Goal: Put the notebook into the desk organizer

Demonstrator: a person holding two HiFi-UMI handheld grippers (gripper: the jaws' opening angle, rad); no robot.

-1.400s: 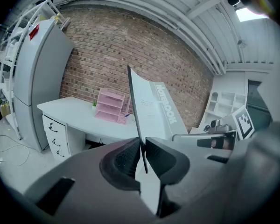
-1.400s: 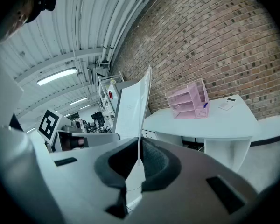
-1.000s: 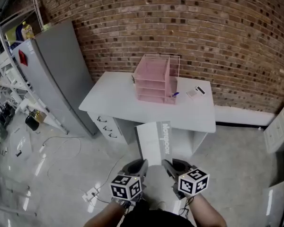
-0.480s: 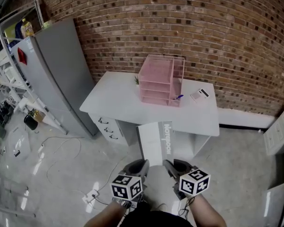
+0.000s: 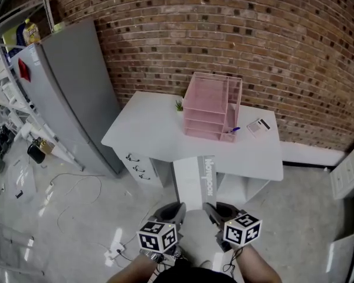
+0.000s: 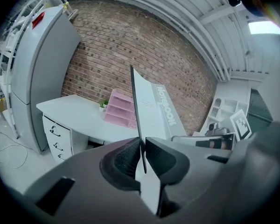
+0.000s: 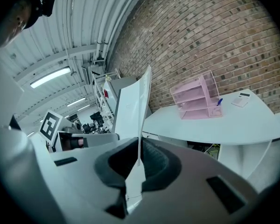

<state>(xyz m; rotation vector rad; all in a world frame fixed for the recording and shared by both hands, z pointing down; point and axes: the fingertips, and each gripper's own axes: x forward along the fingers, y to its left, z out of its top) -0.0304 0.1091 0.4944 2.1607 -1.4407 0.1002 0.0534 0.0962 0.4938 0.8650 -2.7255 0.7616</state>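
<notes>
- The notebook (image 5: 194, 181) is held in the air between the two grippers. It is near the front edge of the desk (image 5: 147, 128) but not over it.
- Its pale cover faces up in the head view, with a grey spine strip bearing print along its right side.
- The left gripper (image 5: 174, 210) is clamped on the notebook's near left corner. In the left gripper view the thin edge of the book runs straight between the two dark pads, which press on it from both sides.
- The right gripper (image 5: 211, 210) is clamped on the near right corner. In the right gripper view its pads are closed tightly on the book's edge.
- The pink desk organizer (image 5: 211, 106) stands upright toward the back of the desk, close to the brick wall (image 5: 236, 34). Its stacked trays open toward the person, and it is well apart from the notebook.
- A blue pen (image 5: 234, 130) sticks out at the organizer's right front corner.
- A small flat thing (image 5: 258, 126) lies to the right of the organizer. It looks like a calculator, but it is too small to be sure.
- A small green plant (image 5: 179, 105) sits just left of the organizer.
- A tall grey fridge (image 5: 65, 93) stands left of the desk, and cables (image 5: 76, 187) lie on the floor before it.
</notes>
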